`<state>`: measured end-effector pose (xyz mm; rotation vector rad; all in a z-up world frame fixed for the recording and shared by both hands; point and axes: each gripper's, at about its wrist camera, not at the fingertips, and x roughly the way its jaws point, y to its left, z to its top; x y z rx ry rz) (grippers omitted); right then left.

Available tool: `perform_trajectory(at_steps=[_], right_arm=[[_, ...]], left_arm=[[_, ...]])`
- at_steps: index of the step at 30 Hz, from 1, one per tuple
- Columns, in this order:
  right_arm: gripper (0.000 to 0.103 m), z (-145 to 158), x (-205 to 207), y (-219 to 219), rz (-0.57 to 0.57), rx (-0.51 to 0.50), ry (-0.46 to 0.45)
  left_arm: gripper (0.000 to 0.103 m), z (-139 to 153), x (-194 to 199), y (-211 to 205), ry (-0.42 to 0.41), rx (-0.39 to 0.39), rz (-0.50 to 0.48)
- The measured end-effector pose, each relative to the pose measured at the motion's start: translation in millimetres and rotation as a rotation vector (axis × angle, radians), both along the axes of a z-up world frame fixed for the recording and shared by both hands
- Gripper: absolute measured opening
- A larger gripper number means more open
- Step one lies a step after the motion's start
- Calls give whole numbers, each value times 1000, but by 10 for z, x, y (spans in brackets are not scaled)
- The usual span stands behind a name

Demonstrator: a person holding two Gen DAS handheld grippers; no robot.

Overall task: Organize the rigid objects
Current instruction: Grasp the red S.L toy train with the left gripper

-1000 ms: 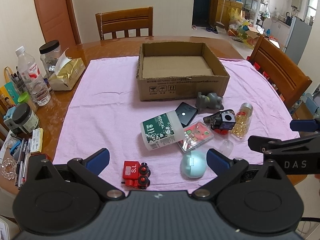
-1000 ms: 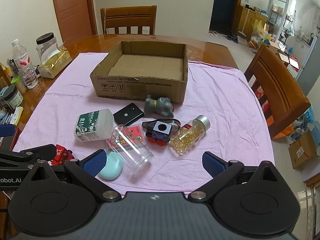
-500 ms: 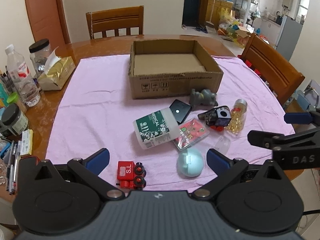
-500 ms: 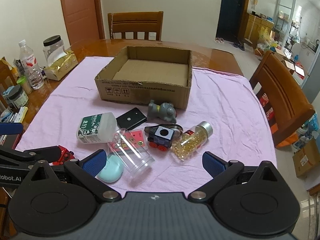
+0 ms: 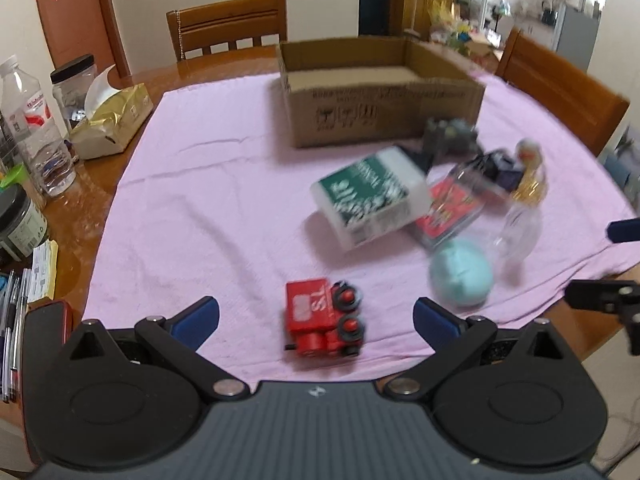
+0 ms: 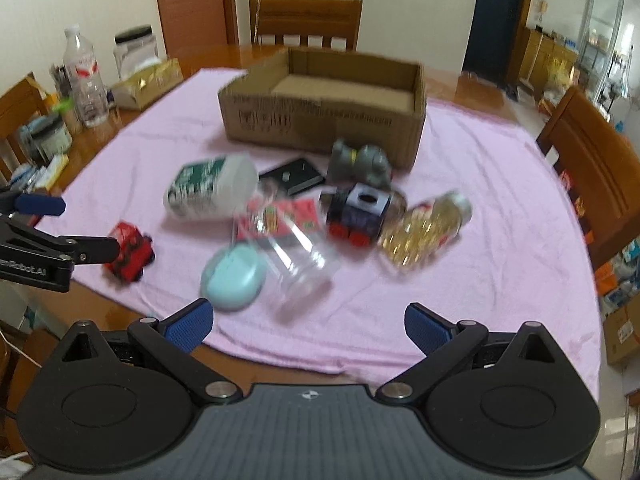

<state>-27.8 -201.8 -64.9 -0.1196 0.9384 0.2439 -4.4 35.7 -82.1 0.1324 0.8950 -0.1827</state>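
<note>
An open cardboard box (image 5: pixel 380 100) (image 6: pixel 324 112) stands on the pink cloth. In front of it lie a white-green medical bottle (image 5: pixel 370 196) (image 6: pixel 210 188), a black phone (image 6: pixel 291 174), a grey toy (image 6: pixel 360 160), a dark toy train (image 6: pixel 358 212), a bottle of yellow capsules (image 6: pixel 424 232), a clear jar (image 6: pixel 296 252), a red card pack (image 5: pixel 448 212), a teal egg-shaped case (image 5: pixel 460 272) (image 6: pixel 234 276) and a red toy train (image 5: pixel 324 322) (image 6: pixel 130 250). My left gripper (image 5: pixel 316 320) is open with the red train between its fingers. My right gripper (image 6: pixel 308 322) is open and empty, just short of the clear jar.
At the table's left edge stand a water bottle (image 5: pixel 28 124), jars (image 5: pixel 70 80), a gold tissue pack (image 5: pixel 112 120) and pens. Wooden chairs stand behind (image 5: pixel 228 24) and at the right (image 5: pixel 560 88). The pink cloth (image 5: pixel 200 200) covers most of the table.
Both grippers have moved forward and lower toward the objects. The red train now lies between my left fingers. Both stay open; the objects have not moved.
</note>
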Motion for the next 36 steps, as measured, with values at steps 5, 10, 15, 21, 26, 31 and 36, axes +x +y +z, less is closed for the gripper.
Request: perform_trajectory(at_steps=[5, 10, 15, 21, 26, 31, 36], right_arm=[[103, -136, -23, 95, -2, -8, 29], [103, -236, -10, 163, 18, -18, 51], [103, -278, 9, 187, 12, -14, 73], [103, -301, 27, 273, 43, 3, 78], [103, -309, 50, 407, 104, 24, 84], [103, -365, 145, 570, 161, 32, 98], [103, -443, 263, 745, 202, 43, 113]], left_arm=[[102, -182, 72, 20, -7, -13, 3], [98, -307, 120, -41, -6, 2, -21], [81, -357, 133, -66, -11, 20, -34], [54, -380, 151, 10, 17, -29, -38], [51, -378, 201, 94, 17, -14, -16], [52, -385, 287, 204, 24, -12, 18], [54, -366, 294, 261, 27, -28, 14]])
